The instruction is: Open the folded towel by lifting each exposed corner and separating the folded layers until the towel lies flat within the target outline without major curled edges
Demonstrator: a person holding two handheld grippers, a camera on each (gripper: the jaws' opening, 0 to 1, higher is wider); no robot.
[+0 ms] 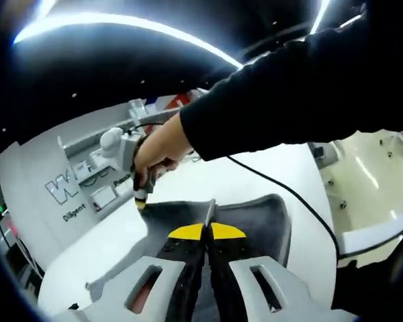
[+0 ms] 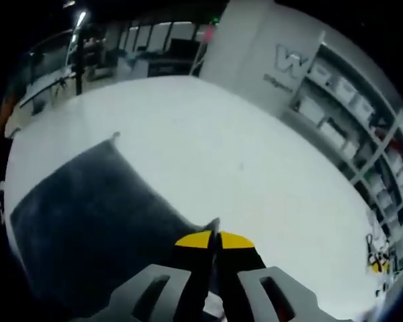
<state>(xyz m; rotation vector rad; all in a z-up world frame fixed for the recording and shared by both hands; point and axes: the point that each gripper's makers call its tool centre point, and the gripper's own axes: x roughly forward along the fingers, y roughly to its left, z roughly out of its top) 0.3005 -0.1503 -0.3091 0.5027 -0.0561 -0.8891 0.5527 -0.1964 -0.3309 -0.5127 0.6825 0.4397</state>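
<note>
A dark grey towel (image 1: 255, 218) lies on a white table (image 1: 275, 171). My left gripper (image 1: 207, 231), with yellow-tipped jaws, is shut on a thin raised edge of the towel. Further left, a hand (image 1: 158, 151) in a black sleeve holds my right gripper (image 1: 141, 200), which pinches the towel's far corner. In the right gripper view, my right gripper (image 2: 213, 239) is shut on a pointed corner of the towel (image 2: 80, 215). From there the towel spreads flat to the left over the table (image 2: 228, 147), with another corner sticking up at its far end.
A black cable (image 1: 289, 194) runs across the table from the sleeve. A white panel with large lettering (image 1: 70, 188) and shelves with bins (image 2: 349, 127) stand beyond the table. Another white table (image 1: 373, 174) sits to the right.
</note>
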